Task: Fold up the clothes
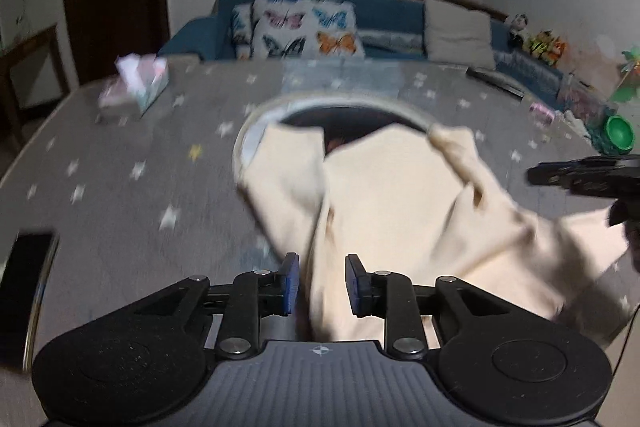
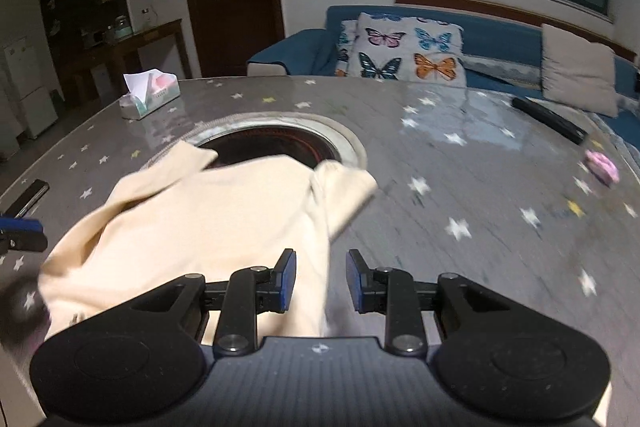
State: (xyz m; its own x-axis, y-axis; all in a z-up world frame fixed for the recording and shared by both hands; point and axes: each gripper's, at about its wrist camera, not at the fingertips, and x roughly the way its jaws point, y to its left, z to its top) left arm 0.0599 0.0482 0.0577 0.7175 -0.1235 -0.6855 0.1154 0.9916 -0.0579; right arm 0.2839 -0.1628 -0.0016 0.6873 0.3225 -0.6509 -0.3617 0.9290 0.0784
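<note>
A cream garment (image 1: 384, 195) lies crumpled on the grey star-patterned table (image 1: 140, 207), its far edge over a round recessed opening (image 1: 340, 119). My left gripper (image 1: 322, 283) is open; a fold of the cloth runs between its blue pads without being pinched. In the right wrist view the same garment (image 2: 224, 211) spreads to the left, and its right edge passes between the pads of my right gripper (image 2: 321, 281), which is open too. The right gripper (image 1: 538, 175) shows side-on at the right edge of the left wrist view. The left gripper (image 2: 28, 233) peeks in at the left edge of the right wrist view.
A tissue box (image 2: 150, 93) stands at the table's far left and a dark phone (image 1: 24, 267) lies near the left edge. A black remote (image 2: 548, 119) and a pink item (image 2: 602, 167) are at the right. A blue sofa (image 2: 500, 27) sits beyond the table.
</note>
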